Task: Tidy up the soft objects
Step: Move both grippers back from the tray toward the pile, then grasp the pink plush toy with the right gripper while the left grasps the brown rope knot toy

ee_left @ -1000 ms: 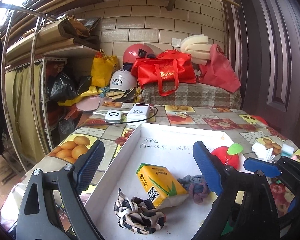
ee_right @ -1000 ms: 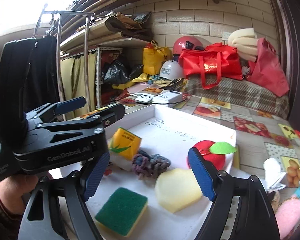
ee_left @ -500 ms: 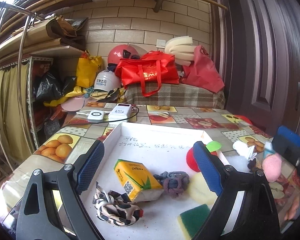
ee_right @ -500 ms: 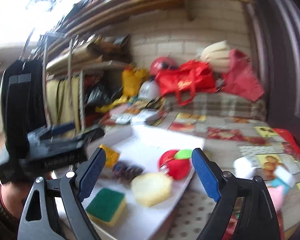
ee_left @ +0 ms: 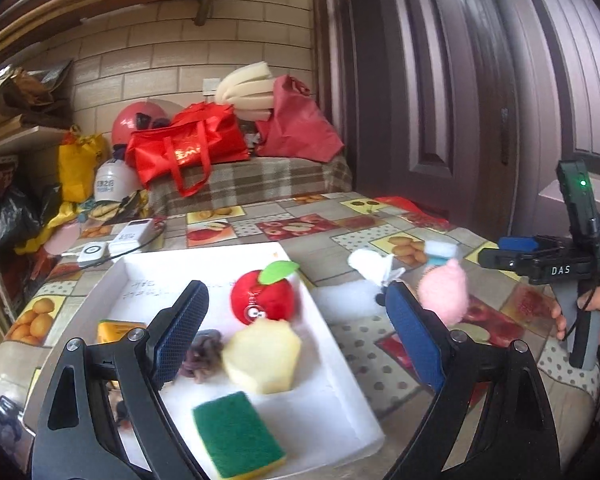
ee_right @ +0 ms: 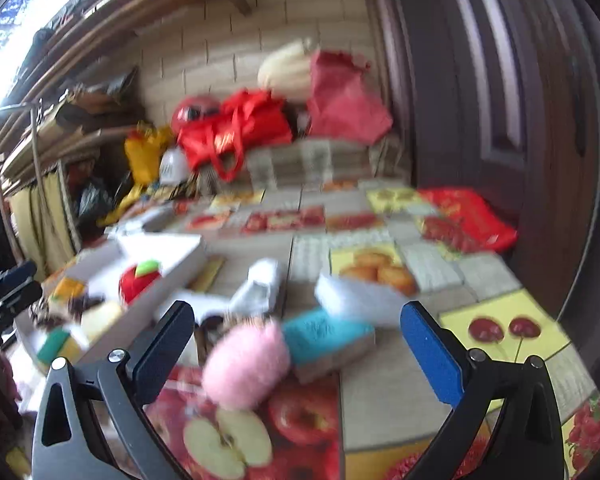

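A white shallow tray (ee_left: 340,392) is sitting on the fruit-patterned tablecloth (ee_left: 380,360) — a fluffy pink pompom (ee_left: 446,294) is lying right of it.

Between my left gripper (ee_left: 296,334) and the far wall the white tray (ee_left: 352,404) was crowded: a green sponge (ee_left: 236,434) nearest, a pale yellow sponge (ee_left: 262,356) behind it, then a red plush apple (ee_left: 266,296), with a purple knotted thing (ee_left: 204,354) and a yellow packet (ee_left: 114,328) off to the left. Only the tray's far strip lay bare. My right gripper (ee_right: 296,348), its jaws just opened wide with nothing between them, faced a pink fluffy ball (ee_right: 246,364) just beside a teal sponge (ee_right: 326,338), and white pieces (ee_right: 260,286) behind those. To their right the fruit-patterned tablecloth (ee_right: 500,332) lay open up to a red bag (ee_right: 466,216) near the door (ee_left: 480,92).
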`<state>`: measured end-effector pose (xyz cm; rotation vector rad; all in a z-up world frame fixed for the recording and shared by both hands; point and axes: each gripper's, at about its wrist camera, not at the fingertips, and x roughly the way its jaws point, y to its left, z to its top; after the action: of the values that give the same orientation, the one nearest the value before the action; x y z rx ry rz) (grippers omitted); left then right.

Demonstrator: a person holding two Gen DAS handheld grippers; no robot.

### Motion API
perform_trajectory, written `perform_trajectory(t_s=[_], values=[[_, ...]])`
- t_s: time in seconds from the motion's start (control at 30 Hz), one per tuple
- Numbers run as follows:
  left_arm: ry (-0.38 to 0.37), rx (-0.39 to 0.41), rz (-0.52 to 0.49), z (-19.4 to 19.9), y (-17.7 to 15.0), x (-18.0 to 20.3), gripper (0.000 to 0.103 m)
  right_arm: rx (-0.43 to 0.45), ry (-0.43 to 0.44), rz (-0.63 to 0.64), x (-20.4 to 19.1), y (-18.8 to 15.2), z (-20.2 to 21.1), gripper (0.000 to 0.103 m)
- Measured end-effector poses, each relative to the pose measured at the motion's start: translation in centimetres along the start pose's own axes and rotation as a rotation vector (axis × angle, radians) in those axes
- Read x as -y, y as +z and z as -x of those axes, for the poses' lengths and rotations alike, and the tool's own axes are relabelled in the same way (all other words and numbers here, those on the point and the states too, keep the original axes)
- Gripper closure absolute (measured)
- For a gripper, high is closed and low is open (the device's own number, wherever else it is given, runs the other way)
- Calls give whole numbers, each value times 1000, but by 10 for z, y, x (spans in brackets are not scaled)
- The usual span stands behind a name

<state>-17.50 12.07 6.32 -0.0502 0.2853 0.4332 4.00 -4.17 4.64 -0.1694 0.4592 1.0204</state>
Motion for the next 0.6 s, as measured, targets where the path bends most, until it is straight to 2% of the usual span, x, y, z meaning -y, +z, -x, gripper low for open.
perform_trajectory(t_s=[0.07, 0.17, 0.27, 0.3, 0.37, 0.4, 0.5, 0.6], values=[[-15, -29, -29, -6, 1, 12, 12, -22, 22, 71, -13, -3, 1, 0], [-18, -47, -58, -11, 2, 23, 12, -95, -3, 193, -41, -6, -14, 0], [-7, -49, -88, -11, 1, 28, 12, -156, -32, 258, -59, -9, -37, 0], [-4, -50, -97, -11, 1, 30, 12, -175, -54, 276, -61, -9, -44, 3], [1, -54, -112, -11, -1, 32, 12, -239, -69, 280, -61, -11, -61, 23], [3, -59, -122, -12, 0, 33, 12, -266, -55, 261, -56, -11, -65, 45], [10, -71, -164, -15, -1, 41, 12, -245, 0, 205, -39, -11, -51, 47], [-35, -96, -189, -22, -1, 57, 12, -146, -11, 105, -13, -12, -18, 47]])
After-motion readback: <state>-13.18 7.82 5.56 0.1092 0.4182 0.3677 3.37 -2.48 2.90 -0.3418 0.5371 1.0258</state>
